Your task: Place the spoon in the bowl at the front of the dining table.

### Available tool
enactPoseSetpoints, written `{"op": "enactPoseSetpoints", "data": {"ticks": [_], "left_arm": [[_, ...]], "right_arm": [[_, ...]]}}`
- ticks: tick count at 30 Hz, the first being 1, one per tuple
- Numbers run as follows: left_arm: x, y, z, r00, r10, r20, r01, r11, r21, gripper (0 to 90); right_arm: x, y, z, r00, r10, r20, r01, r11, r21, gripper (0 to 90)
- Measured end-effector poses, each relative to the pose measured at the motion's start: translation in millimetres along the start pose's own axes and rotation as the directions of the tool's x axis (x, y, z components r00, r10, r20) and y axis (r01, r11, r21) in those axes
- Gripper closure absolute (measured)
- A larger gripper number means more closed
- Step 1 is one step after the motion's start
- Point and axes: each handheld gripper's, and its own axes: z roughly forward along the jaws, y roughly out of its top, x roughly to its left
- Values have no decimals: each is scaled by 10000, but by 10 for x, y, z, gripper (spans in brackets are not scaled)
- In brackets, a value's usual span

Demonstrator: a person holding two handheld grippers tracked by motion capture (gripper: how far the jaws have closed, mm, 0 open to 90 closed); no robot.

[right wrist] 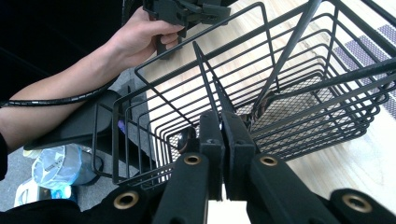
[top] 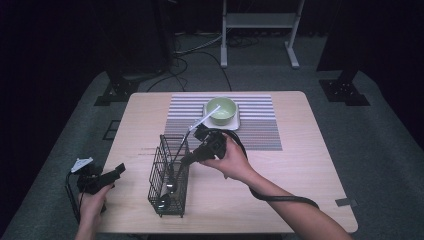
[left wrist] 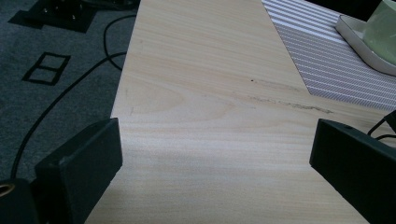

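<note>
High view, right gripper [top: 189, 161]: sits at the top edge of the black wire caddy [top: 169, 192] near the middle of the table [top: 300, 165], jaws pointing down-left into it.
High view, the grip: jaws pinched together on what looks like a thin dark utensil handle [top: 176, 167] standing in the caddy; it's tiny from up here, so hard to be sure what it is.
High view, caddy contents: a couple of rounded utensil ends lie at the bottom.
High view, left gripper [top: 118, 171]: held at the table's left edge, well apart from the caddy, jaws pointing right.
High view, background stuff: a striped placemat [top: 260, 125] at the far side, with a green bowl [top: 222, 110] on a white square plate [top: 233, 123], and a white spoon [top: 201, 120] leaning out of the bowl.
Left gripper view, jaws: spread wide with bare tabletop between them, holding nothing.
Left gripper view, far corner: the placemat [left wrist: 327, 65] and the bowl [left wrist: 383, 32] on its plate, top right.
Right gripper view, jaws: pressed together in front of the camera, a thin dark rod rising from between the tips.
Right gripper view, caddy [right wrist: 289, 112]: the wire walls wrap right around the jaw tips, mesh floor below.
Right gripper view, other hand [right wrist: 140, 37]: holding the left gripper [right wrist: 187, 11] beyond the caddy.
</note>
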Motion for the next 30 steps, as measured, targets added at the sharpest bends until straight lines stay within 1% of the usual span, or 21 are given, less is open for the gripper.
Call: {"op": "enactPoseSetpoints", "data": {"ticks": [5,12,15,23,25,30], "left_arm": [[-2,0,-1,10000,2,-2,-2,10000,-3,13],[-5,0,2,10000,-8,-4,8,10000,12,13],[-5,-1,2,10000,-5,-4,5,10000,14,13],[-2,-1,1,10000,-16,-1,16,10000,-2,13],[-3,-1,1,10000,-12,-6,12,10000,-8,13],[-2,2,-4,10000,-35,-17,34,10000,-26,12]], "right_arm": [[8,2,-9,10000,0,-28,0,10000,-93,888],[47,23,-80,10000,-28,-44,27,9995,-320,891],[51,38,-120,9999,6,-165,-14,9989,-475,891],[64,73,-250,9998,36,-173,-49,9972,-748,892],[67,78,-288,9997,143,-216,-160,9966,-810,892],[61,82,-366,9994,208,-273,-233,9952,-946,892]]}}
